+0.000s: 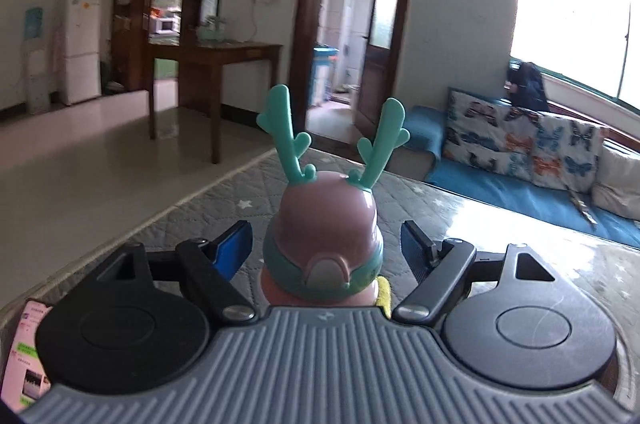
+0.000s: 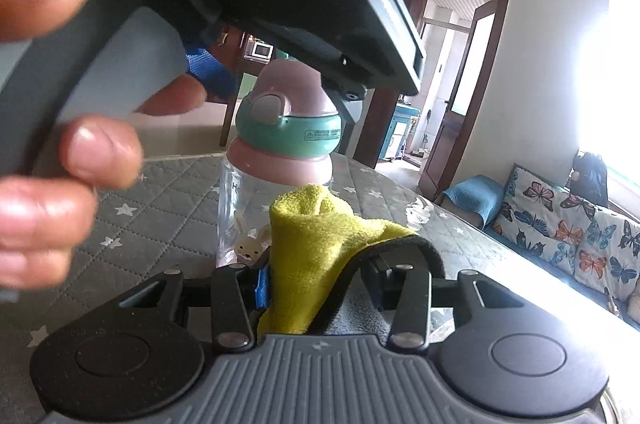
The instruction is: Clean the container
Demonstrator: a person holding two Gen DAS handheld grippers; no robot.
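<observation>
While the bottle (image 1: 323,248) stands upright on the quilted grey mat (image 1: 224,200), the left gripper (image 1: 326,248) sits astride its cap with both blue-padded fingers (image 1: 234,250) spread wide and clear of the plastic on either side. At the near left edge of the mat lies a phone (image 1: 28,348) with a lit screen; its text is too small to read. The cap is a smooth pink dome with a teal collar, a rounded grey push-button and two teal antlers (image 1: 284,136) rising from the top.

In the right wrist view, a hand (image 2: 52,152) at the left wraps the grey handle of the left gripper, thumb and fingertips curled around it, with the black body of that tool overhanging the bottle. The bottle's lower body (image 2: 240,220) is clear plastic printed with a small white rabbit figure and the letter "H"; the rest of the word is hidden. A warning label with a triangle symbol runs along the teal collar (image 2: 288,134), its lettering illegible. Just right of the clear wall and touching it, a yellow terry cloth (image 2: 312,248) with a dark bound edge is bunched upward. The right gripper (image 2: 316,280) is clamped on this cloth, its fingers drawn close together around the fabric. Star motifs dot the mat.
</observation>
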